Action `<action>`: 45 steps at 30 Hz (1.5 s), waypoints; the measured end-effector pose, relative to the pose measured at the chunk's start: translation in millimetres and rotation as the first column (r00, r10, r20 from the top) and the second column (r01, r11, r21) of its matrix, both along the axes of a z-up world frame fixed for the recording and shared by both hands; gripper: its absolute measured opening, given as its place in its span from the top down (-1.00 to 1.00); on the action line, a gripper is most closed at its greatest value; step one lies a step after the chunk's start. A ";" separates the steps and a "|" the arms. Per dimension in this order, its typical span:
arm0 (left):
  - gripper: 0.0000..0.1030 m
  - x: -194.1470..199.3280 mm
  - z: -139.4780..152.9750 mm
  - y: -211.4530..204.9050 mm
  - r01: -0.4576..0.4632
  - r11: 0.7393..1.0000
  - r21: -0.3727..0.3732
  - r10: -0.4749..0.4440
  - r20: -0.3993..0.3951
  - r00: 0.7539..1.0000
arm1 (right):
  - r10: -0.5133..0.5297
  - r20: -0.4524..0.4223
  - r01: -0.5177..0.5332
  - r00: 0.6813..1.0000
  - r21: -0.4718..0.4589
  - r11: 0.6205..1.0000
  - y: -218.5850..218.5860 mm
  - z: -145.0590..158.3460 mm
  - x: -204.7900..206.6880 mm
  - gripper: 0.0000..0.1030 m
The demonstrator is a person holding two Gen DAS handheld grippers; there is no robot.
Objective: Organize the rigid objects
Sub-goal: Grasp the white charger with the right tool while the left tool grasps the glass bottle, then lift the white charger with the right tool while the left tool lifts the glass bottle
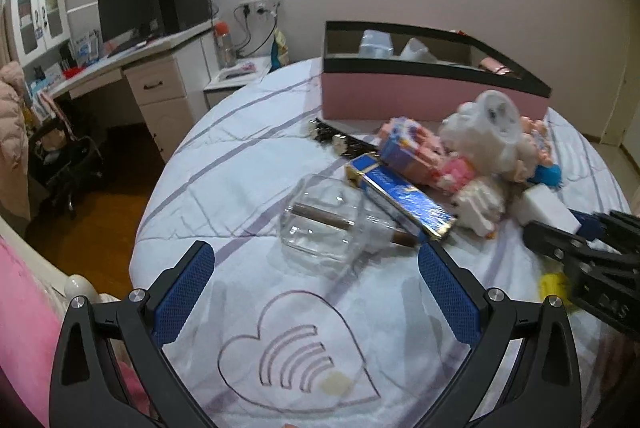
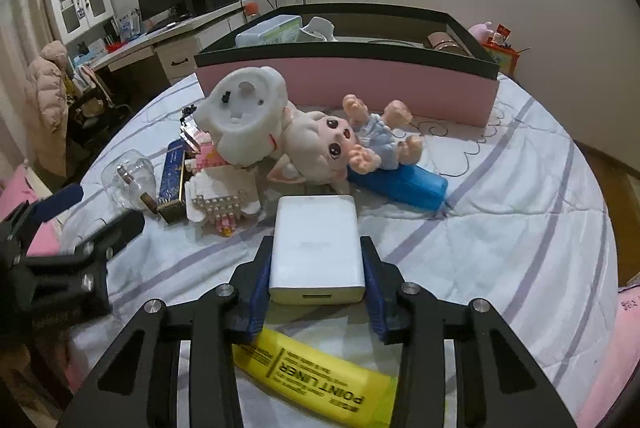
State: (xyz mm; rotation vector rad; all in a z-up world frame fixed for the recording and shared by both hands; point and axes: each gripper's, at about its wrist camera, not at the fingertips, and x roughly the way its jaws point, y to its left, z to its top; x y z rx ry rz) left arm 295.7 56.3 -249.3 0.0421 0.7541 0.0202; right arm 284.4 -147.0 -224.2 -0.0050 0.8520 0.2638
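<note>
While the right tongs (image 2: 318, 282) clamp the white power bank (image 2: 316, 244) on the bed (image 2: 500, 228) and the left tongs (image 1: 316, 292) gape empty, most clutter lies outside the pink box (image 2: 348, 83).

home bedroom: quilted bed (image 1: 248, 163), desk (image 1: 120, 63), monitor (image 1: 128, 7).

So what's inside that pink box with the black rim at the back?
Over the pink box's rim, a pale plastic tub, something white and crumpled and a brownish-pink item poke up. The front wall hides the floor and anything lower.
</note>
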 end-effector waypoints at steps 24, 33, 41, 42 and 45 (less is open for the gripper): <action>-0.15 15.2 -1.0 9.3 0.056 0.998 -0.029 -0.057 -0.043 0.997 | 0.000 0.003 0.000 1.000 -0.002 1.000 0.4 1.6 2.4 0.20; -0.17 -0.2 -3.4 2.3 0.067 0.998 -0.007 -0.067 -0.055 0.996 | 0.001 0.005 -0.001 1.000 0.007 1.000 -0.1 1.5 1.9 0.20; -0.31 3.0 -1.8 12.2 0.038 0.998 -0.051 -0.040 -0.040 0.998 | 0.003 0.001 -0.003 1.000 0.011 1.000 -0.5 2.1 2.4 0.20; -0.30 3.6 -2.7 11.7 0.040 0.998 -0.051 -0.042 -0.040 0.998 | 0.003 0.001 -0.003 1.000 0.010 1.000 -0.2 2.3 2.5 0.20; -0.18 3.8 -3.4 8.5 0.053 0.998 -0.034 -0.054 -0.029 0.998 | 0.003 0.001 -0.003 1.000 0.011 1.000 -0.7 1.8 2.9 0.20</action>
